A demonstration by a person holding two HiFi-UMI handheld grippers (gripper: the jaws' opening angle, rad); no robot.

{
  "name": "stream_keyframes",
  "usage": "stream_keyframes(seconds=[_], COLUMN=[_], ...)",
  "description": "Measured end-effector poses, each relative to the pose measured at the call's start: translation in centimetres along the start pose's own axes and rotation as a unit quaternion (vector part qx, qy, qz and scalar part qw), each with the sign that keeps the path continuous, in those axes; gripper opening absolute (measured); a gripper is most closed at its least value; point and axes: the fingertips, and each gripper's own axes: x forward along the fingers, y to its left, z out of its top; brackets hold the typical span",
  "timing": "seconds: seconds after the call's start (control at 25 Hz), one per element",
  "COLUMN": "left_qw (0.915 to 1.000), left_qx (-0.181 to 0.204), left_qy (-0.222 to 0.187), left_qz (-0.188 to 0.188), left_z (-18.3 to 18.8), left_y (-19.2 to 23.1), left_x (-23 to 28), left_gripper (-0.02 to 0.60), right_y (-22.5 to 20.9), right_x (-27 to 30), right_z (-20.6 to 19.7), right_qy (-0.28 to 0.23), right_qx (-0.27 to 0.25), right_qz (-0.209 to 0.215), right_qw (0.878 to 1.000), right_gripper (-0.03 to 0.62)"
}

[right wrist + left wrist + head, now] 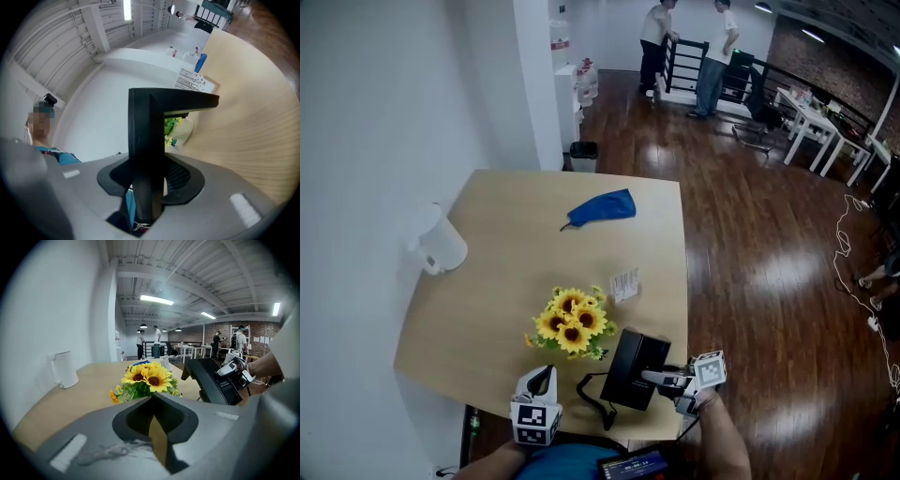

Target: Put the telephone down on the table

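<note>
The black telephone (pixel 633 367) hangs tilted over the front right part of the wooden table (pixel 506 272), its cord (pixel 591 396) looping down to the left. My right gripper (pixel 664 378) is shut on the telephone's right edge. In the right gripper view the telephone (pixel 147 136) fills the gap between the jaws of that gripper (pixel 147 192). My left gripper (pixel 541 380) is at the table's front edge, left of the cord, shut and holding nothing. From the left gripper (pixel 152 397) view, the telephone (pixel 213 380) and right gripper (pixel 232 367) are at the right.
A bunch of sunflowers (pixel 572 323) stands just behind the telephone. A white jug (pixel 439 246) sits at the table's left edge, a blue cloth (pixel 600 208) at the back, a small clear holder (pixel 624 284) near the right edge. Two people stand far off.
</note>
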Motion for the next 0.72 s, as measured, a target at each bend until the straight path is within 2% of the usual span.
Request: stream_keyframes(seconds=[0.16,0.28,0.56,0.72], left_qw=[0.9999,0.9999,0.9998,0.9997], left_qx=[0.003,0.007,0.004,0.002], left_qy=[0.013,0.009,0.018,0.023], left_qz=[0.000,0.004,0.011,0.008], left_z=[-0.9,-0.5,-1.1,-1.4], left_y=[0.0,0.0,0.4,0.3], left_x=[0.1,0.0,0.0,0.1], left_gripper=[0.014,0.014,0.014,0.014], right_y=[-1.2,-2.5,-6.2,-6.5], right_x=[0.3,0.4,0.0,0.5], right_z=[0.0,-0.2,-1.0,-1.2], right_qy=[0.013,0.019,0.038,0.039], right_qx=[0.005,0.016,0.041,0.048], right_qz=[0.002,0.003,-0.025,-0.015], right_qw=[1.000,1.000,0.998,0.998], right_gripper=[0.152,0.152,0.152,0.152])
